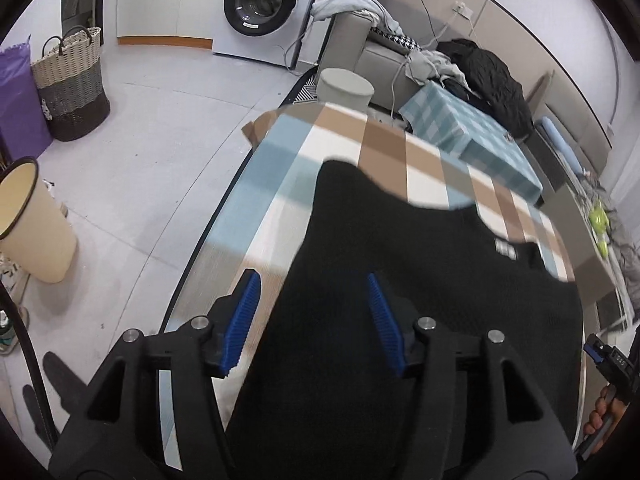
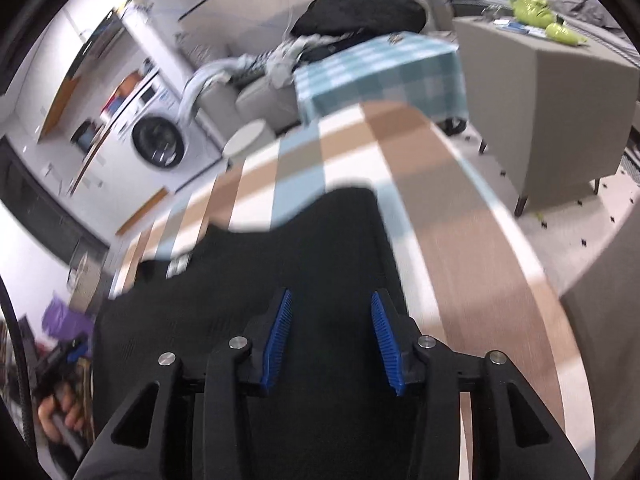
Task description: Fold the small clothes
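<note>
A black garment [image 1: 420, 280] lies spread on a table with a brown, blue and white checked cloth [image 1: 272, 184]. A small white label [image 1: 505, 248] shows near its neckline. My left gripper [image 1: 312, 280] is open above the garment's left edge, one blue pad [image 1: 244, 320] over the cloth, the other over the fabric. In the right wrist view the garment [image 2: 280, 256] fills the middle. My right gripper [image 2: 330, 300] is open above it near its right side. The right wrist view is blurred. Neither gripper holds anything.
A washing machine [image 1: 264, 4], a woven basket [image 1: 74, 88] and a cream bin [image 1: 34, 224] stand on the floor to the left. A sofa with clothes [image 1: 484, 76], a teal checked table [image 1: 464, 136] and a grey stool [image 1: 344, 90] lie beyond the table. A grey cabinet [image 2: 552, 92] stands right.
</note>
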The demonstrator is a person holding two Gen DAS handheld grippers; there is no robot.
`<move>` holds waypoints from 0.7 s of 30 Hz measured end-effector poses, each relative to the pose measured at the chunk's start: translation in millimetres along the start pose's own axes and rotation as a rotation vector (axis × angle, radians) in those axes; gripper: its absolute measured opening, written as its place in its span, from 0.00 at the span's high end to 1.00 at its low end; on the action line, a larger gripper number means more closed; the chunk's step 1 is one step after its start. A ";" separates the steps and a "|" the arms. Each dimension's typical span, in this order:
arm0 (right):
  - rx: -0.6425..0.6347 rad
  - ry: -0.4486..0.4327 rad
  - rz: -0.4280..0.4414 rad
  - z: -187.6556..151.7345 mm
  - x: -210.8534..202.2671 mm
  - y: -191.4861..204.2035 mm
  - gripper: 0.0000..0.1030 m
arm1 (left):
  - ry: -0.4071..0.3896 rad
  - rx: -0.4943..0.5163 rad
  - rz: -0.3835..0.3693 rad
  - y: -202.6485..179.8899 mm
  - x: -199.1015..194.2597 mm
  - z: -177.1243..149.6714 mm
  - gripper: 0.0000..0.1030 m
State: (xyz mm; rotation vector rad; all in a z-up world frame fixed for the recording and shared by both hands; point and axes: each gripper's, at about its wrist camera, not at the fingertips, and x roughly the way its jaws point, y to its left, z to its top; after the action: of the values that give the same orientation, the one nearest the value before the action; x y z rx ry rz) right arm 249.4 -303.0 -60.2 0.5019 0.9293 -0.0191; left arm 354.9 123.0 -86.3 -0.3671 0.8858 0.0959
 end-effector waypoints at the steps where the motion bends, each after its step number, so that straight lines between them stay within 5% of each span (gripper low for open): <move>1: -0.005 0.010 0.001 -11.6 -7.1 -2.6 0.53 | 0.006 0.016 0.009 1.0 -6.5 -10.3 0.47; 9: -0.009 0.054 0.023 -95.3 -61.7 -23.4 0.50 | 0.086 0.080 0.016 3.0 -41.1 -94.9 0.42; 15: -0.067 0.062 0.032 -126.2 -70.0 -16.3 0.50 | 0.083 0.172 0.028 -7.3 -60.1 -128.1 0.42; 17: -0.080 0.061 0.031 -128.6 -67.6 -13.5 0.58 | 0.073 0.177 0.027 -8.2 -63.1 -131.1 0.45; 19: -0.105 0.042 0.041 -129.6 -67.6 -7.2 0.81 | 0.073 0.181 0.004 -9.8 -64.6 -132.1 0.80; 21: -0.122 0.022 0.045 -126.3 -69.9 -2.9 0.94 | 0.077 0.201 -0.007 -12.5 -64.8 -133.5 1.00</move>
State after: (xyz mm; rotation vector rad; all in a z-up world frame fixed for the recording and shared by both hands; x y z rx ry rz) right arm 110.2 -266.1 -69.8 0.4105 0.9343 0.0839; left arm 218.2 68.8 -109.7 -0.1872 0.9608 -0.0144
